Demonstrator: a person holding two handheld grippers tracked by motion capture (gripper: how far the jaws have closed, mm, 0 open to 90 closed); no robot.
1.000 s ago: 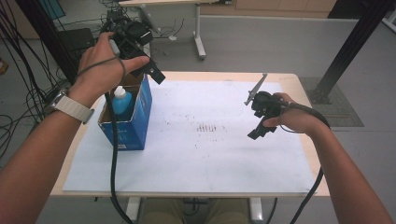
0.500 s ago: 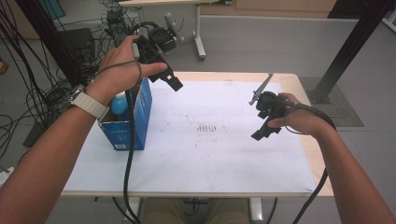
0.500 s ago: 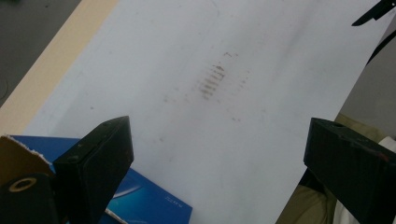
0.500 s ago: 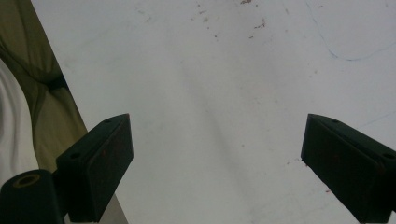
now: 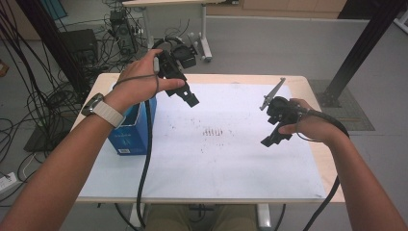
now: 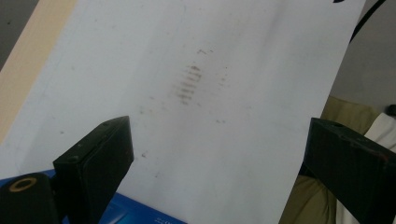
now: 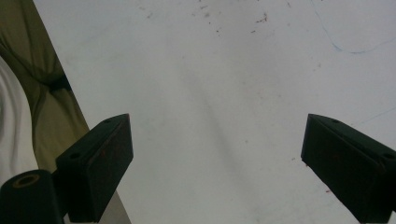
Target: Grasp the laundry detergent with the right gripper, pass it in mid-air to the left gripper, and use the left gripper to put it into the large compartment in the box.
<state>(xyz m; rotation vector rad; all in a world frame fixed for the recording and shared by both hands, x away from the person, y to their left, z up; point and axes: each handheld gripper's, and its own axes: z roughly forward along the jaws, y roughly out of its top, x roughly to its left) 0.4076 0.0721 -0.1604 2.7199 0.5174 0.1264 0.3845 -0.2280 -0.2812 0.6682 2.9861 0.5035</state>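
A pale wooden table (image 5: 308, 82) stood on a grey floor (image 5: 269, 43), most of its top covered by a white sheet (image 5: 226, 168). A patch of small reddish-brown marks (image 5: 215, 131) stained the sheet near its middle. A blue box (image 5: 129, 139) sat open at the table's left edge, partly under the person's left forearm. Behind the table lay tangled black cables (image 5: 43, 86) and a second table's legs (image 5: 204, 45); a black post (image 5: 356, 53) rose at the right.

The left gripper (image 5: 185, 94) was held above the sheet just right of the box, its jaws spread wide with nothing between them. The right gripper (image 5: 275, 137) hovered over the sheet's right side, jaws likewise wide apart and empty, a grey plate (image 5: 272, 94) on top.

Compared with a second earlier, the left gripper had moved rightward from above the box toward the middle of the table. The white bottle top seen in the box back then was now hidden under the left arm. The right gripper had hardly shifted.
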